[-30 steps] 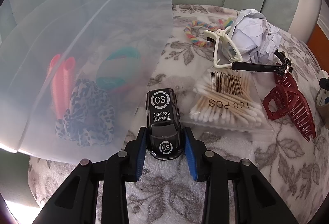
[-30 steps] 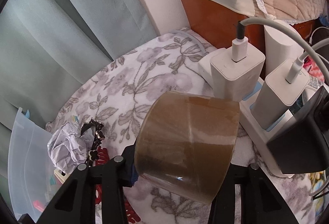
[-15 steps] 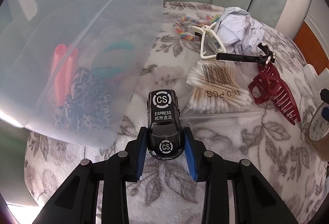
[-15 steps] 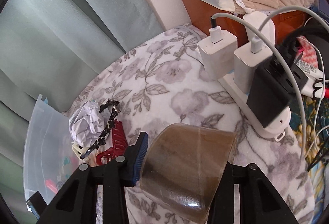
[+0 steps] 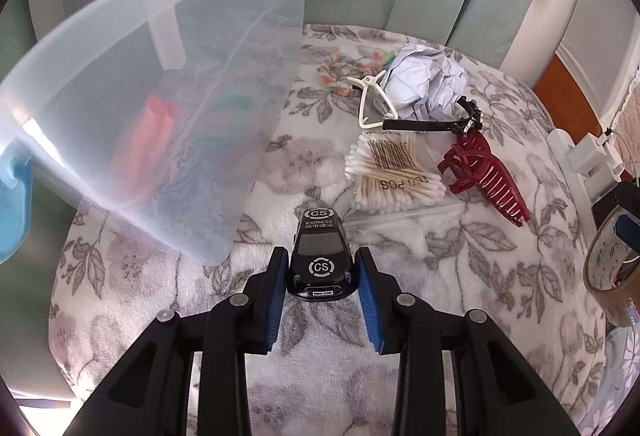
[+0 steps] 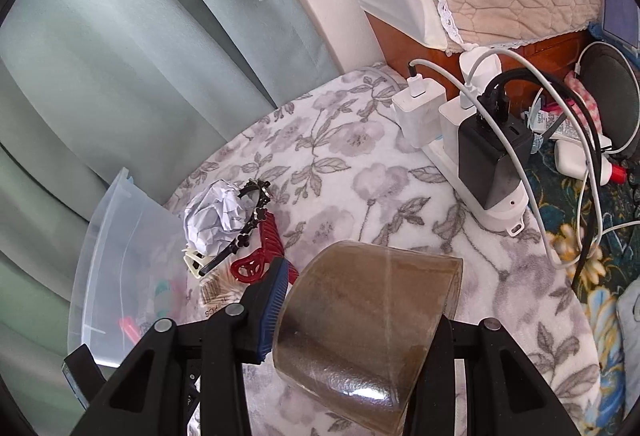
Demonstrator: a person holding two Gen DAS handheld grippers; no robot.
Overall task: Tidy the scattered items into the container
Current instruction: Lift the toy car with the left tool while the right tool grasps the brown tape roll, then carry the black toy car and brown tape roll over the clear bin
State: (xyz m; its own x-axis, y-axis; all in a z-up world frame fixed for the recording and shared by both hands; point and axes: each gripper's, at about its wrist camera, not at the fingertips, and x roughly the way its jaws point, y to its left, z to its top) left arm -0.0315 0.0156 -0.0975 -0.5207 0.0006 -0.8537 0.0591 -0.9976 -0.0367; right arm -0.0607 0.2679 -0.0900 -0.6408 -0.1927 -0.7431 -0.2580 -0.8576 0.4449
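Note:
My left gripper (image 5: 322, 272) is shut on a black toy car (image 5: 320, 256) marked "CS EXPRESS", held above the floral cloth just right of the clear plastic container (image 5: 160, 108). The container holds pink, teal and dark items, blurred through its wall. My right gripper (image 6: 360, 296) is shut on a roll of brown packing tape (image 6: 360, 320), lifted above the cloth; the roll also shows at the right edge of the left wrist view (image 5: 612, 268). The container shows at the left in the right wrist view (image 6: 120, 256).
On the cloth lie a bag of cotton swabs (image 5: 396, 180), a red hair claw (image 5: 488, 176), a black headband (image 5: 432, 122), crumpled paper (image 5: 424, 80), a white clip (image 5: 372, 104) and a rainbow hair tie (image 5: 340, 68). A power strip with chargers (image 6: 472, 144) stands at the right.
Both grippers have risen and pulled back with their loads. The left view now looks over the container's rim. The tape roll is farther from the chargers.

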